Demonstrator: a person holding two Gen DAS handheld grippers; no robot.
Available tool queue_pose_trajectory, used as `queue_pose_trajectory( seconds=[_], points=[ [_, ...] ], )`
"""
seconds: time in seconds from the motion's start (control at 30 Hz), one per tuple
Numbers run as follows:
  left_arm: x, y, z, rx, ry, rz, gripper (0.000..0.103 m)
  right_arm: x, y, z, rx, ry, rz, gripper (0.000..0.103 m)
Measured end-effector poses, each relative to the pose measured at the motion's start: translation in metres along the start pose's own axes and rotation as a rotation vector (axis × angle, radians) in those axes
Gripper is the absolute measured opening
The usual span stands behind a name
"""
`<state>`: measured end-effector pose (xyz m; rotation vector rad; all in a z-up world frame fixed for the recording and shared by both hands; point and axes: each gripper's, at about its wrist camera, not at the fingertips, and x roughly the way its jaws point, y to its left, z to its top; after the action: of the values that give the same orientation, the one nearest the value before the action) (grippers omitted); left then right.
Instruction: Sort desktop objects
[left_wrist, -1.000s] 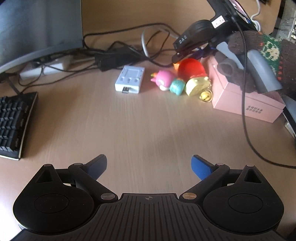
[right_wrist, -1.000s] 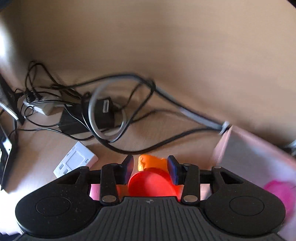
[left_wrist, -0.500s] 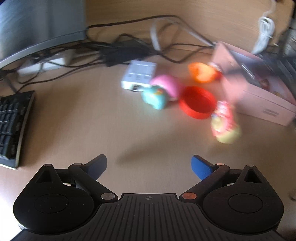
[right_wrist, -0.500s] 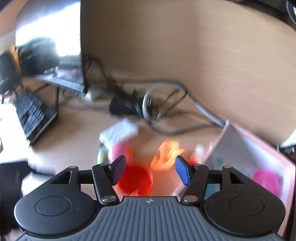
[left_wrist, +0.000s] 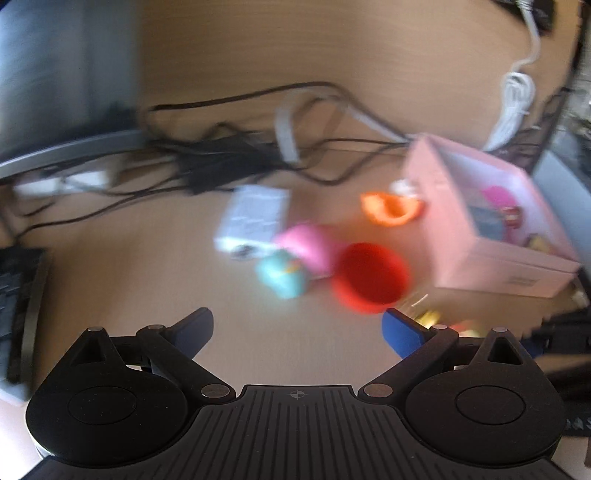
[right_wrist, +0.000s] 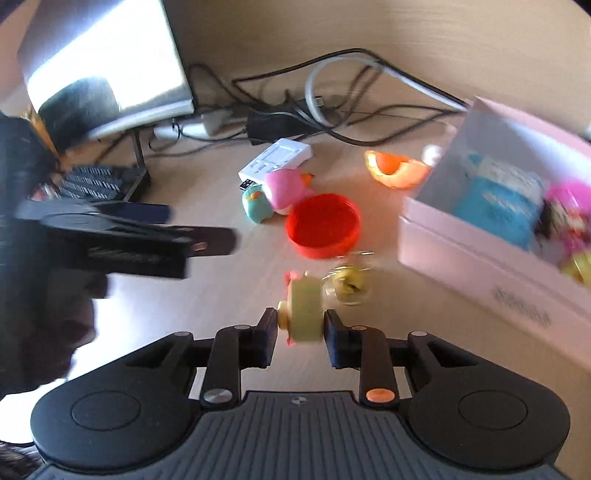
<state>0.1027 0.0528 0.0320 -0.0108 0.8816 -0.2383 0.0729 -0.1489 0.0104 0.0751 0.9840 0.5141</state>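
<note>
My right gripper (right_wrist: 301, 332) is shut on a yellow keychain toy (right_wrist: 303, 309) with a gold bell (right_wrist: 349, 286), held above the desk. A red lid (right_wrist: 324, 225), a pink plush (right_wrist: 284, 188), a teal plush (right_wrist: 256, 206), an orange toy (right_wrist: 395, 170) and a white adapter (right_wrist: 277, 159) lie beyond it. The pink box (right_wrist: 480, 266) at right holds several toys. My left gripper (left_wrist: 297, 328) is open and empty, near the red lid (left_wrist: 369, 277), teal plush (left_wrist: 282, 275) and pink box (left_wrist: 487, 236).
A monitor (right_wrist: 107, 70) and keyboard (right_wrist: 99, 181) stand at the left. A tangle of cables and a black power brick (right_wrist: 280, 123) lies along the back. The left gripper's body (right_wrist: 122, 240) reaches in from the left of the right wrist view.
The right gripper let go of the red lid, which now lies on the desk, pulled back, and closed on the yellow keychain toy. The left gripper moved forward toward the toys.
</note>
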Motion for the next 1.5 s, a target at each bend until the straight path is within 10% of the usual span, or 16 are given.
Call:
queue_pose_trajectory(
  seconds=[0.2,0.33,0.47,0.93,1.07,1.2,1.43,1.5],
  points=[
    [0.035,-0.047,0.012,0.091,0.039,-0.014,0.1,-0.039,-0.042,-0.036,0.123,-0.028,-0.141,0.031],
    [0.061,-0.059,0.023,0.109,0.068,0.072,0.098,-0.064,-0.054,-0.057,0.156,-0.087,-0.253,0.055],
    [0.068,-0.059,0.026,0.118,0.077,0.114,0.069,-0.079,-0.041,-0.068,0.085,-0.144,-0.277,0.061],
    [-0.031,0.005,-0.072,0.002,0.123,0.124,0.069,0.002,0.015,-0.034,-0.228,-0.073,-0.145,0.062],
    [-0.05,0.017,-0.087,-0.059,0.117,0.153,0.072,-0.005,0.034,-0.033,-0.248,-0.078,0.028,0.063],
    [-0.064,0.014,-0.097,-0.093,0.103,0.152,0.084,-0.012,0.046,-0.035,-0.4,-0.155,-0.098,0.087],
    [-0.063,0.008,-0.102,-0.086,0.106,0.181,0.089,0.027,0.014,-0.009,-0.233,-0.074,-0.126,0.087],
    [-0.061,0.007,-0.101,-0.086,0.105,0.189,0.09,0.032,0.012,-0.008,-0.213,-0.081,-0.142,0.069]
  ],
)
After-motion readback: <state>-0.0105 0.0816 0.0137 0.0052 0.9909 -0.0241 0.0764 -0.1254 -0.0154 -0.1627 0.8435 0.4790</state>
